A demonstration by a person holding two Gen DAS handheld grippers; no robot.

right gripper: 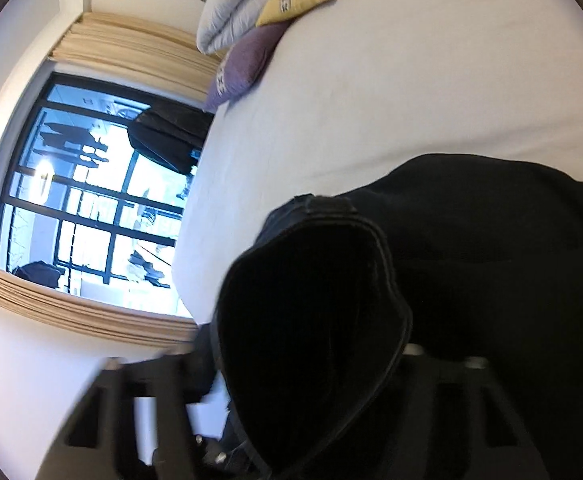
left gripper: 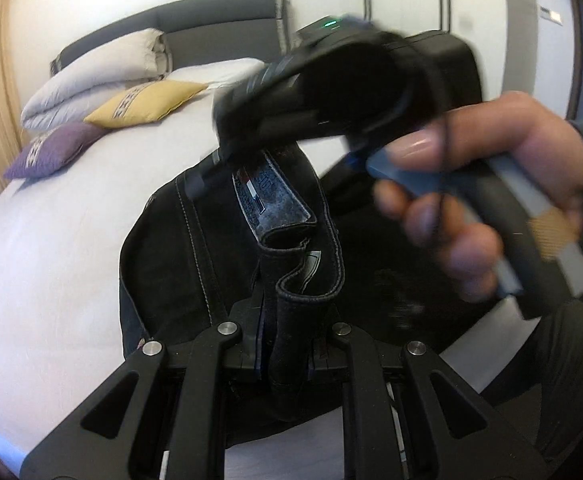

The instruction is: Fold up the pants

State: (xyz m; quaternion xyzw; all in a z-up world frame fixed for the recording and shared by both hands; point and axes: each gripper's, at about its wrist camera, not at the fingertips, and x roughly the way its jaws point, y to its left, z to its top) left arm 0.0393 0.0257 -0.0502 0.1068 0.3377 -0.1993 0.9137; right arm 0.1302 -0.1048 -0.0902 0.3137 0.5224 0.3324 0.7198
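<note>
Above a white-sheeted bed (left gripper: 51, 248), the left tool (left gripper: 287, 344) is clamped on the waistband of black denim pants (left gripper: 195, 256), the right tool's (left gripper: 207, 184) grip hidden; level both corners before folding.

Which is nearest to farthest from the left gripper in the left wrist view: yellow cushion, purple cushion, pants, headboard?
1. Pants: clamped in the left gripper jaws.
2. Purple cushion: left, on the bed.
3. Yellow cushion: behind the purple one.
4. Headboard: at the far end.
</note>
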